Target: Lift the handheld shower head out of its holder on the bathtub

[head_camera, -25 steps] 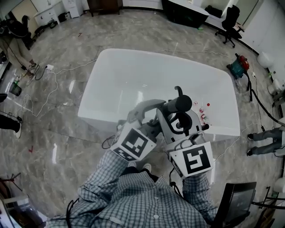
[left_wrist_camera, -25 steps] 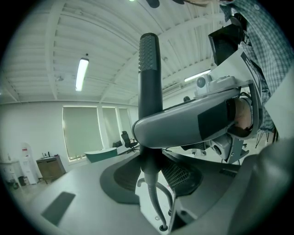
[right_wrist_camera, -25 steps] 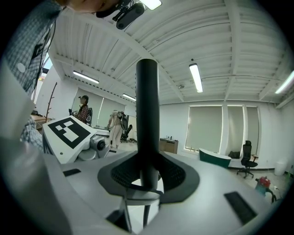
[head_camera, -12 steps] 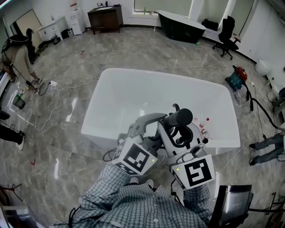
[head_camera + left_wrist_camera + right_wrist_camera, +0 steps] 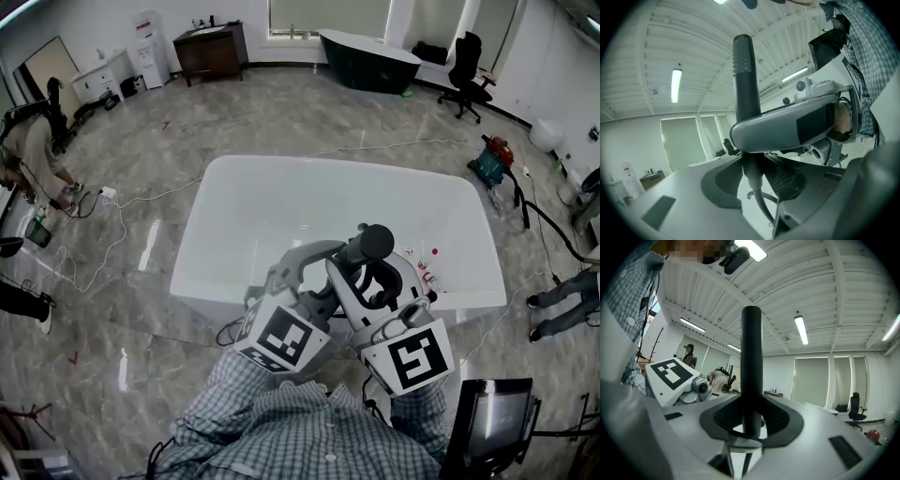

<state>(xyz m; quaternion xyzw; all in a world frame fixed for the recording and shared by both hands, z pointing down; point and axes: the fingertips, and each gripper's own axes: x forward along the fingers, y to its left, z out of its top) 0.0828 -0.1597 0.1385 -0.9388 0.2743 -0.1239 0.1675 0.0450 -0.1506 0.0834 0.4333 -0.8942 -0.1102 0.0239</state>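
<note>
Up a touch comes the shower head (image 5: 372,244): our left gripper (image 5: 752,176) and right gripper (image 5: 751,420) both clamp its handle for steadiness, centre frame, above the bathtub (image 5: 281,202) near rim.

The left gripper (image 5: 339,253) and right gripper (image 5: 380,270) carry the shower head (image 5: 375,242) higher above the bathtub (image 5: 281,211) rim; the tub now sits lower in the frame.

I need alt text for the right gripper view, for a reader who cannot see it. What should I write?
The right gripper clamps an upright black handheld shower head between its grey jaws. At left is the left gripper's marker cube; above, a white ribbed ceiling with strip lights.
</note>
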